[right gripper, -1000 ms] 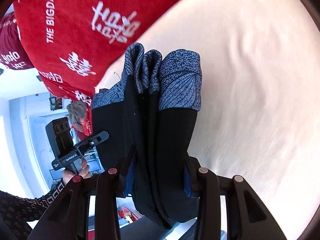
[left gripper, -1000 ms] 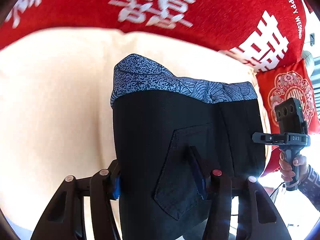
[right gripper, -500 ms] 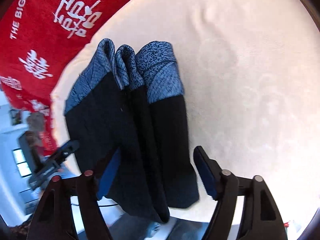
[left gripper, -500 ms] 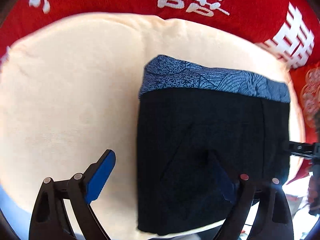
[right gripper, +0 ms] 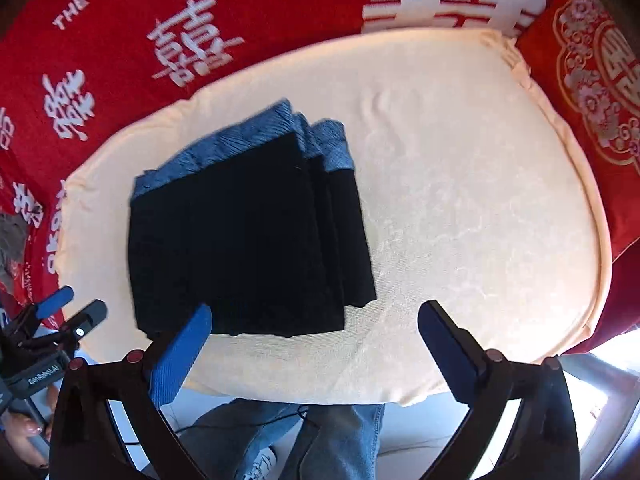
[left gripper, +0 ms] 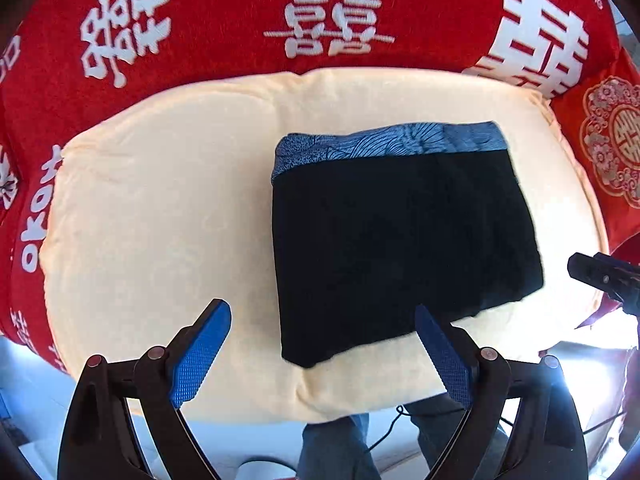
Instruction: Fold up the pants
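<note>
The black pants [left gripper: 400,240], folded into a thick rectangle with a blue patterned waistband at the far edge, lie flat on the cream cushion [left gripper: 160,200]. My left gripper [left gripper: 320,312] hovers above their near edge, open, blue pads clear of the cloth. In the right wrist view the pants [right gripper: 240,240] sit left of centre on the cushion [right gripper: 460,200]. My right gripper [right gripper: 316,308] hangs over their near right corner, its jaws opening with nothing pressed between them. The left gripper [right gripper: 52,320] also shows at the lower left there.
A red blanket [left gripper: 240,20] with white characters surrounds the cushion. A red pillow [right gripper: 592,80] with gold ornament lies at the right. A person's legs in jeans [right gripper: 320,440] and a cable show past the cushion's near edge.
Both grippers let go of the pants, opened wide and rose. The pants, held up a second ago, now lie flat on the cushion.
</note>
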The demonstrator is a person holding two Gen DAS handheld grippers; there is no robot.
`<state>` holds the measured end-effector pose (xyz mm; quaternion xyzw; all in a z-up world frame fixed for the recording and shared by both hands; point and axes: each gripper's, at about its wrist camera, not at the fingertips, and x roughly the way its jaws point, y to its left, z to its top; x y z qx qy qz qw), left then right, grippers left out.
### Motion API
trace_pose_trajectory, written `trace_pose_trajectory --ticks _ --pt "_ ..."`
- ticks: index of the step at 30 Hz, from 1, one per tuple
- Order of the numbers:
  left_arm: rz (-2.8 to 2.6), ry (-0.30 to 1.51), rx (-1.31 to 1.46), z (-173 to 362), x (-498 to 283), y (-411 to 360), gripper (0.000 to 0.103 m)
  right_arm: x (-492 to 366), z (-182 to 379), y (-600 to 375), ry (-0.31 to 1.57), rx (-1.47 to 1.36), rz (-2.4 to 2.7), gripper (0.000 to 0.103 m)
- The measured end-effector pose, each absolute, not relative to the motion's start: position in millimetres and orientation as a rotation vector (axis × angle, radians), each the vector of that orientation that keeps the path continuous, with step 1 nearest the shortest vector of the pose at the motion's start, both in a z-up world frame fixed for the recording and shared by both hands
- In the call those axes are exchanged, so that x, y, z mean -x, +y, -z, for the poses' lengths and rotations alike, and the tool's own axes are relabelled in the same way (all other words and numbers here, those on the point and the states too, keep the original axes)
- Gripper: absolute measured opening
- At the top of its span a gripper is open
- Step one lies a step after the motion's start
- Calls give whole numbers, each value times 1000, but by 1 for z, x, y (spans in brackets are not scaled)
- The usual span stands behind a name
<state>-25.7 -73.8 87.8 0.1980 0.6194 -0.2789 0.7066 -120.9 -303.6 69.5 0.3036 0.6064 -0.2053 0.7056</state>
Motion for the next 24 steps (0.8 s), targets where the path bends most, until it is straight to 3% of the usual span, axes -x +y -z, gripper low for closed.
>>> trace_pose_trajectory --ticks 11,24 --pt "606 1361 -449 -145 41 -53 94 118 -143 -252 1364 -588 462 103" --pt "565 1315 -464 -182 69 -49 94 119 -181 -242 1357 -600 368 103"
